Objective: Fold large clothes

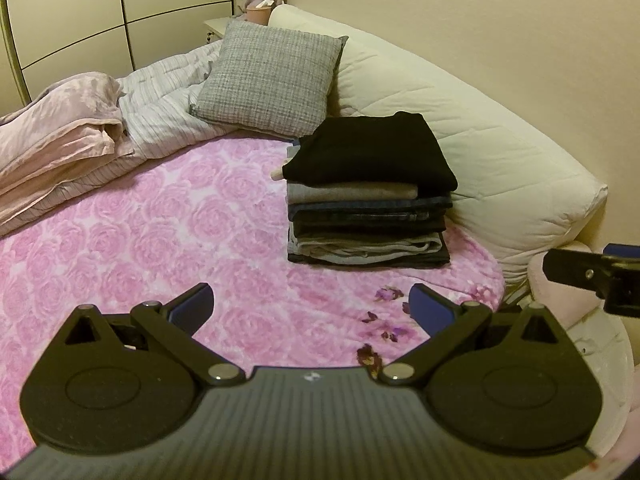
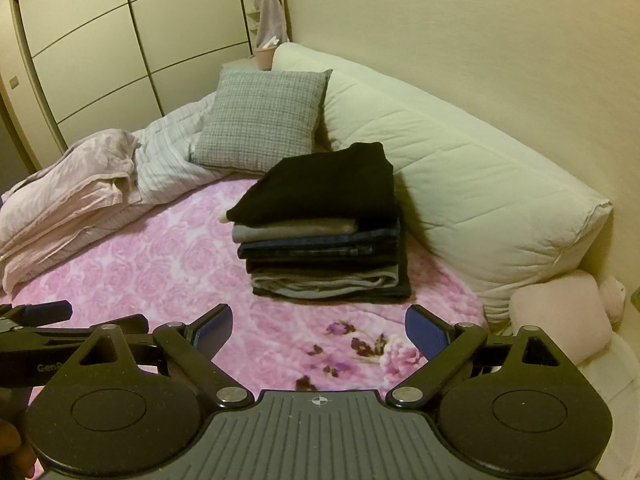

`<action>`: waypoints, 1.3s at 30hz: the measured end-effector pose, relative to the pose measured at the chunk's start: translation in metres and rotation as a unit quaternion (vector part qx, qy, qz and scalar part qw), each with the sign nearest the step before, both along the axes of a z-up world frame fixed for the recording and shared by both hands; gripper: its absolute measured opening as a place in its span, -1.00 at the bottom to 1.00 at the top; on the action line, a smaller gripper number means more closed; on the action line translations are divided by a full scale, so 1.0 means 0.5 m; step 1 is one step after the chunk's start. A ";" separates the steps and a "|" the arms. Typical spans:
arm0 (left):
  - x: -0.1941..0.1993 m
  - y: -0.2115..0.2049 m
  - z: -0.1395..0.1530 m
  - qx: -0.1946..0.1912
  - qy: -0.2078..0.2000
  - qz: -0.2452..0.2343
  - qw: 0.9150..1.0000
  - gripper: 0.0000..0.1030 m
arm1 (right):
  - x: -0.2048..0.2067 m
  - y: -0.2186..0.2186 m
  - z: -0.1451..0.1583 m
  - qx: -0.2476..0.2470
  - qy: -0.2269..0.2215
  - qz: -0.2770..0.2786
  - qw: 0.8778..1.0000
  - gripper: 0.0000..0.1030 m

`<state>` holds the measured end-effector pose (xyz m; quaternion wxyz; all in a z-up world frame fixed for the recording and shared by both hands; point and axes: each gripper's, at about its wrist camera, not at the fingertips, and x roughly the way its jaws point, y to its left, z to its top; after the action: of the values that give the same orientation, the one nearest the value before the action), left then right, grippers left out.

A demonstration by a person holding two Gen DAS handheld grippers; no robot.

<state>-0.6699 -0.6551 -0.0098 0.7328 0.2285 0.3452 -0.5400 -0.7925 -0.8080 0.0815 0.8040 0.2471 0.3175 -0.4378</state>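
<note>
Item 1, nearest: left claw (image 1: 311,308), black linkage arms with blue pads, spread wide, nothing between the pads; it hangs over the front of the bed, tilted downward.

Item 2: right claw (image 2: 319,330), same build, likewise spread wide and empty, just beside the left one above the same front edge. Each claw shows at the margin of the other's view.

Item 3: pink rose-patterned blanket (image 1: 160,220), covering the bed, with darker purple flower prints near the front right corner.

Item 4: stack of folded clothes (image 2: 324,240), resting on the blanket toward the right, close against the white bolster. A black garment (image 1: 370,152) lies on top; beneath it grey, dark blue denim-like and pale grey layers, edges roughly aligned. Both claws are well apart from it.

Item 5: white quilted bolster (image 1: 480,132), running along the wall on the right.

Item 6: pale pink cushion (image 2: 560,312), at the bolster's near end.

Item 7: grey checked pillow (image 1: 272,80), leaning upright behind the stack.

Item 8: striped duvet (image 1: 168,108) and pink coverlet (image 1: 60,120), bunched at the left.

Item 9, farthest: cream wardrobe doors (image 2: 100,40).
</note>
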 end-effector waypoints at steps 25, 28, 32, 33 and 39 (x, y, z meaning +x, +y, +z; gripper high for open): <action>-0.012 -0.018 0.001 -0.002 0.000 -0.001 1.000 0.99 | -0.018 -0.024 -0.006 0.003 0.008 0.004 1.000 0.76; -0.013 -0.018 0.001 -0.002 0.000 -0.002 1.000 0.98 | -0.022 -0.023 -0.008 0.004 0.008 0.004 1.000 0.76; -0.011 -0.016 0.001 -0.002 0.001 -0.003 1.000 0.99 | -0.022 -0.022 -0.008 0.004 0.008 0.003 1.000 0.76; -0.012 -0.017 0.001 -0.002 0.001 -0.002 1.000 0.98 | -0.022 -0.022 -0.008 0.004 0.008 0.003 1.000 0.76; -0.015 -0.017 0.001 -0.003 0.000 -0.002 1.000 0.98 | -0.022 -0.023 -0.009 0.004 0.007 0.004 1.000 0.76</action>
<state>-0.6774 -0.6638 -0.0095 0.7324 0.2269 0.3435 -0.5423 -0.8035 -0.8194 0.0770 0.8025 0.2457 0.3264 -0.4349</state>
